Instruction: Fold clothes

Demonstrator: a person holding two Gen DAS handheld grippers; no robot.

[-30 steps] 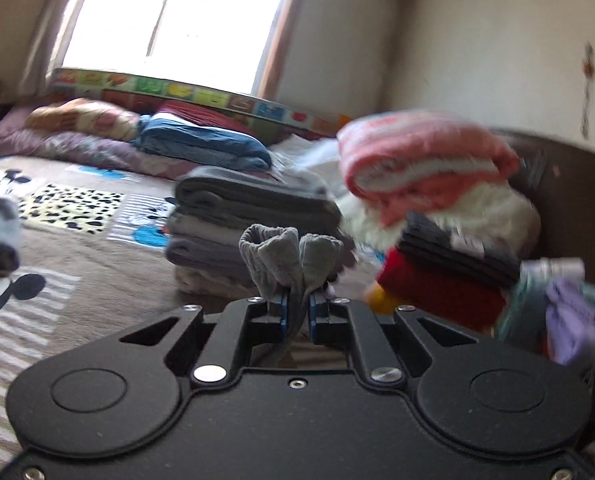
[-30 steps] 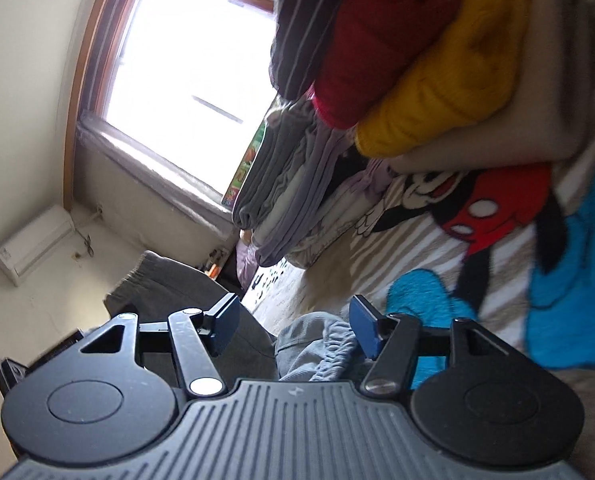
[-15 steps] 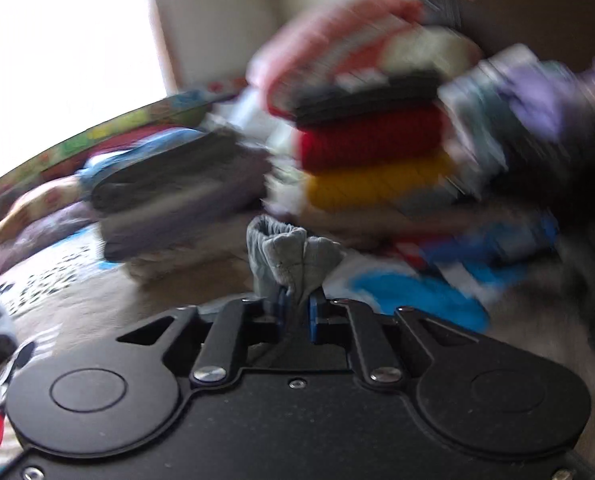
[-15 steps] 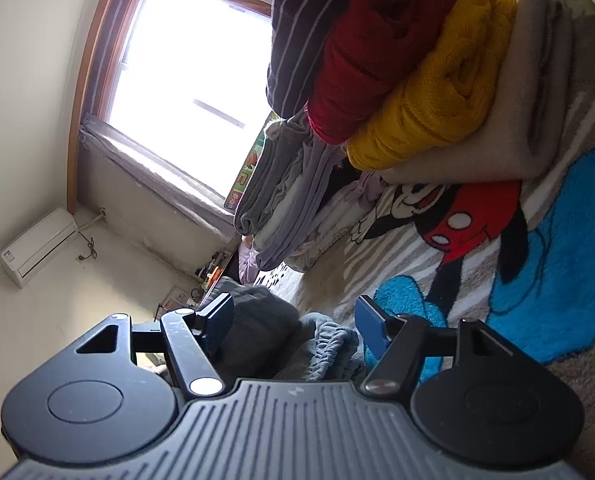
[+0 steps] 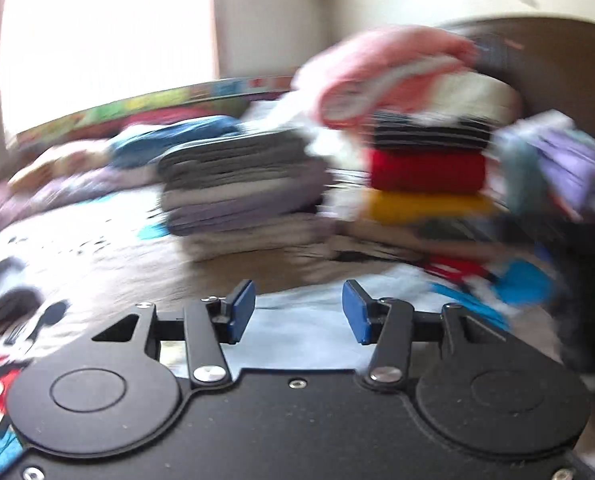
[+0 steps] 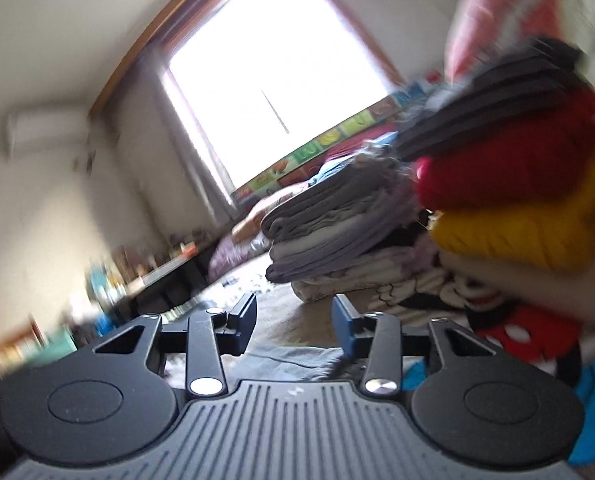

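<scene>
My left gripper [image 5: 298, 312] stands open, blue pads apart, with nothing between them. A pale grey garment [image 5: 297, 340] lies on the bed just under and behind its fingers. My right gripper [image 6: 294, 322] is open too, low over the bed. A patch of grey cloth [image 6: 293, 356] shows below its fingers, not held. Beyond both grippers stand piles of folded clothes: a grey stack [image 5: 241, 184] [image 6: 329, 220] and a stack with black-striped, red and yellow pieces [image 5: 429, 176] [image 6: 517, 184]. Both views are blurred by motion.
The bed carries a cartoon-print blanket [image 5: 29, 320] [image 6: 525, 332]. A pink and white bundle [image 5: 389, 68] tops the right stack, with loose purple clothes [image 5: 565, 160] beside it. A bright window [image 6: 273, 80] and a dark headboard [image 5: 557, 64] bound the bed. Cluttered shelves [image 6: 109, 276] line the far wall.
My left gripper has opened and let go of the grey garment it was pinching. Both grippers swung quickly; the right view has turned from sideways to nearly level.
</scene>
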